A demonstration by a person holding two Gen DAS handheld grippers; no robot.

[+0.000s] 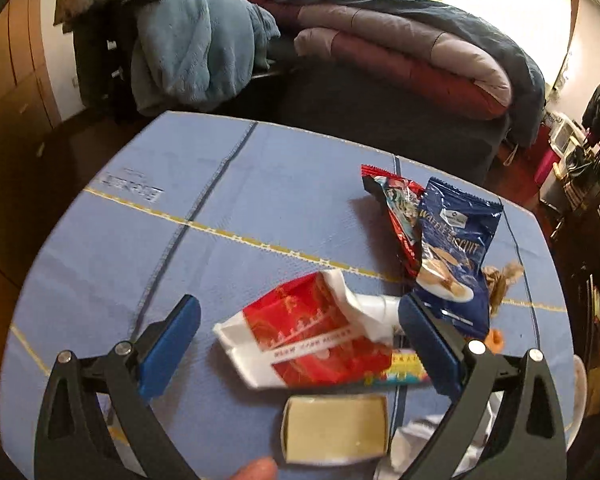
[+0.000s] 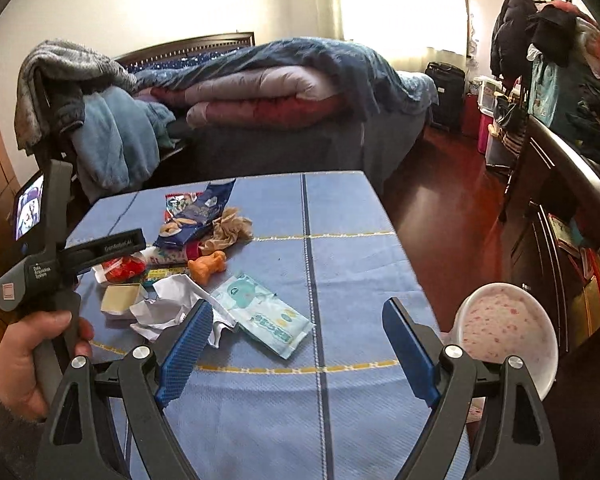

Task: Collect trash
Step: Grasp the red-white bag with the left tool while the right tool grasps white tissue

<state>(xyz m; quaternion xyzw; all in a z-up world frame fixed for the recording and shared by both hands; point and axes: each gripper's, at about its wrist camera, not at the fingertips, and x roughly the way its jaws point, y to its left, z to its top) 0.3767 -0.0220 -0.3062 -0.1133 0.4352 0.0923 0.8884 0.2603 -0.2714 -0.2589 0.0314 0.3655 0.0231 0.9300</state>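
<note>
Trash lies on a table with a blue cloth (image 1: 260, 184). In the left wrist view my left gripper (image 1: 300, 316) is open, its jaws on either side of a red and white wrapper (image 1: 300, 336). Beyond lie a blue waffle biscuit bag (image 1: 452, 248) and a red snack wrapper (image 1: 396, 204). A small open cardboard box (image 1: 336, 428) sits below. In the right wrist view my right gripper (image 2: 300, 320) is open and empty above the table's near part (image 2: 360, 240). A wet wipes pack (image 2: 264, 312), crumpled white paper (image 2: 164, 304) and an orange toy (image 2: 208, 266) lie ahead.
A white bowl with pink specks (image 2: 508, 328) hangs off the table's right edge beside my right gripper. A bed with folded quilts (image 2: 268, 96) stands behind the table. A dark cabinet (image 2: 560, 200) and hanging clothes are at the right, above a wooden floor (image 2: 440, 200).
</note>
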